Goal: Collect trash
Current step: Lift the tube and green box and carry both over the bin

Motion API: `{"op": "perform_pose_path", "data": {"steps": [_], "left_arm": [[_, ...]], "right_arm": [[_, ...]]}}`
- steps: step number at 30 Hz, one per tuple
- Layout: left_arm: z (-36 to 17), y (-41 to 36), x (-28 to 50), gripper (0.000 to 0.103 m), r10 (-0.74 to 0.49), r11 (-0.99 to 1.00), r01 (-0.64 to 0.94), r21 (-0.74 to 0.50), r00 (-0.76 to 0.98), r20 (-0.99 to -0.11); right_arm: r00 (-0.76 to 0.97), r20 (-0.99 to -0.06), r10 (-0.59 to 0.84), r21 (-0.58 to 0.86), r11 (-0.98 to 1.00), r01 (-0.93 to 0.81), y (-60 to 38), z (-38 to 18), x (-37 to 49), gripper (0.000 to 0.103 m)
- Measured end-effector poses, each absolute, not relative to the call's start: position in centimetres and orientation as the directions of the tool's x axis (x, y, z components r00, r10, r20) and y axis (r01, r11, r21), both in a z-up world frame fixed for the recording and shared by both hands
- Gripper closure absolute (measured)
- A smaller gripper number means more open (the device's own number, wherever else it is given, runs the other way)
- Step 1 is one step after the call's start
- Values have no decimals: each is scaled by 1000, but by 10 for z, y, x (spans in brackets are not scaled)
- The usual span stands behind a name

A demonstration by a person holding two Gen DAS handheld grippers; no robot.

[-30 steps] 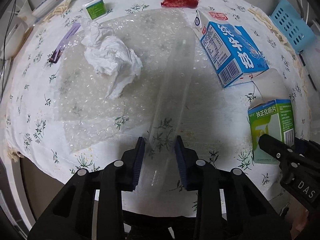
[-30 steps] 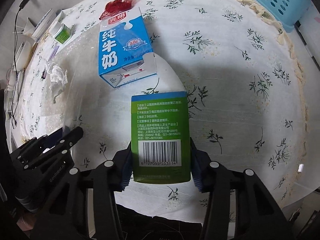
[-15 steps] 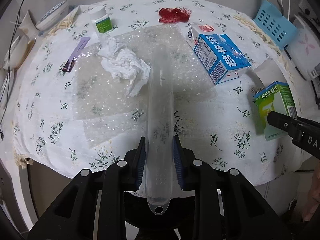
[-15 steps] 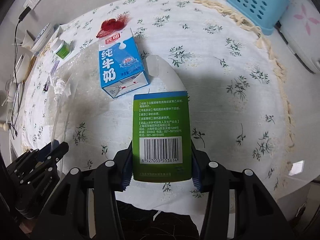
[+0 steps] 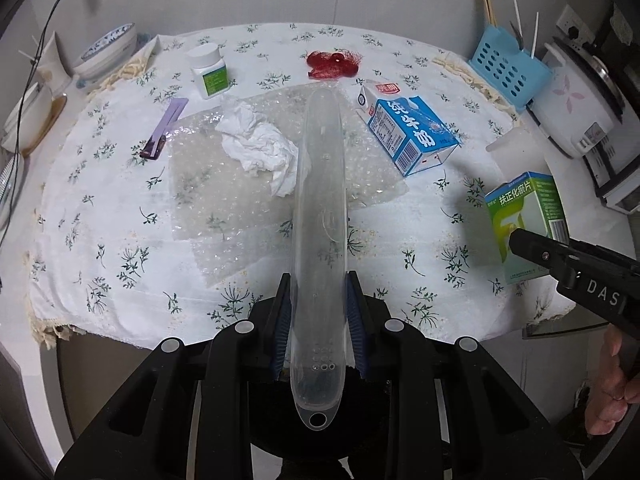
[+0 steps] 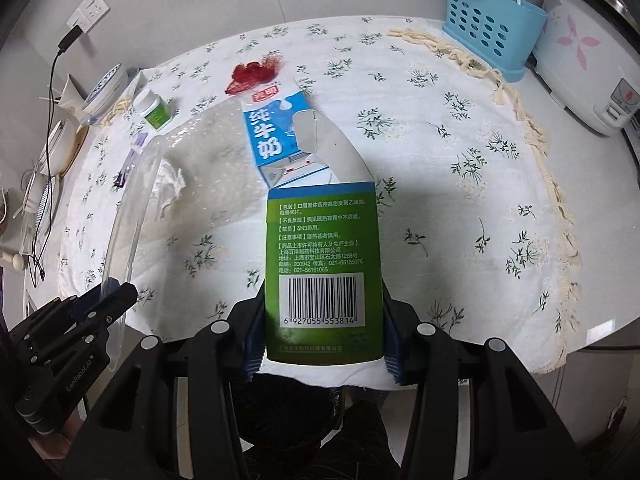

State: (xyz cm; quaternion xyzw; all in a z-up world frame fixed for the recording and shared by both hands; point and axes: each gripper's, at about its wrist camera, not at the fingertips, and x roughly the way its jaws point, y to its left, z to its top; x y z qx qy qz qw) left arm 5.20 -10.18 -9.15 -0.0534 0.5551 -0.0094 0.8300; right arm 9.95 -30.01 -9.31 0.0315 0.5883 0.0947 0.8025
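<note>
Both tools have pulled back from the surface [image 5: 120, 280], the left tool [image 5: 319, 320] gripping the clear plastic sleeve [image 5: 320, 200], the right tool [image 6: 322, 336] the green box [image 6: 322, 272]; tissue [image 5: 260, 148], milk carton [image 5: 408, 136] and bubble wrap [image 5: 208, 200] remain.

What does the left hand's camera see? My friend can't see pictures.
The left gripper holds a long clear plastic case above a flowery tablecloth. Below lie bubble wrap, a crumpled tissue and a blue milk carton.
</note>
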Motion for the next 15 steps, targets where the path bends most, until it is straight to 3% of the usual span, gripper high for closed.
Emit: {"op": "perform_pose_path", "data": {"steps": [15], "left_arm": [[-53,-63,-9,78,-120,986,-42,-159,479,-870]], "right_arm": [[354,-899,257,195,960,-201,-262,-62,38,58]]}}
